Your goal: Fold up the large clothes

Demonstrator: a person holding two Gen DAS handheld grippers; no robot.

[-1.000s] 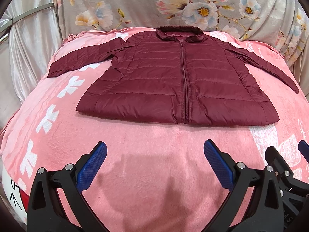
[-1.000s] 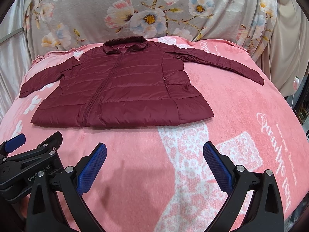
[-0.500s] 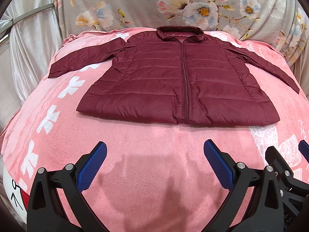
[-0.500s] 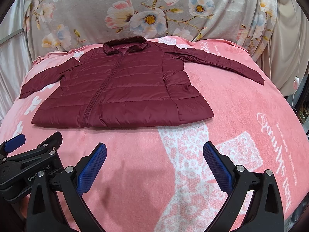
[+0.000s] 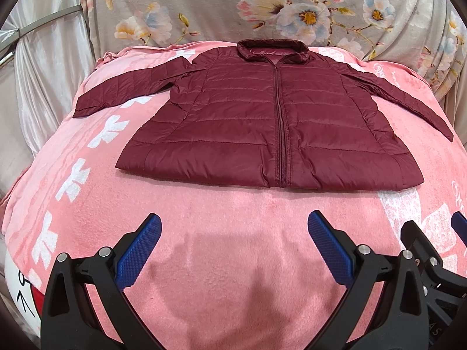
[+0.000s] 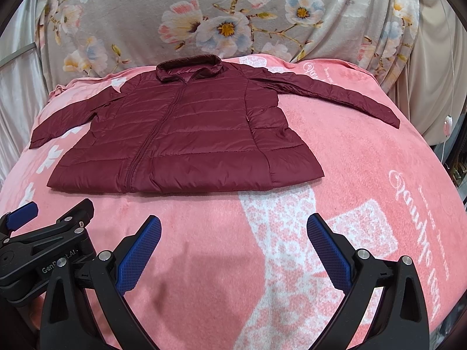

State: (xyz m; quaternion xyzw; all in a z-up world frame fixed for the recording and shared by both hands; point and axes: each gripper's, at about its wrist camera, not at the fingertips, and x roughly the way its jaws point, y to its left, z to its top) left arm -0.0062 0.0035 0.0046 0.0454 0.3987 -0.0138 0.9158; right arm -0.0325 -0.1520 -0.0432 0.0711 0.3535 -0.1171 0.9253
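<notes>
A dark red quilted jacket (image 5: pixel 262 122) (image 6: pixel 186 140) lies flat and zipped on a pink blanket, collar at the far side, both sleeves spread out to the sides. My left gripper (image 5: pixel 233 227) hovers open over bare blanket in front of the hem, near the zip's lower end. My right gripper (image 6: pixel 233 227) is open too, in front of the hem's right corner. Nothing is between either pair of blue-padded fingers. Each gripper shows at the edge of the other's view.
The pink blanket (image 5: pixel 233 277) (image 6: pixel 364 204) covers a rounded surface that drops off at the left, right and near sides. A flowered grey cloth (image 5: pixel 233 8) rises behind the collar. Pale curtain hangs at the left (image 5: pixel 38 67).
Both views have shifted very slightly; the jacket lies as before and both grippers stay open.
</notes>
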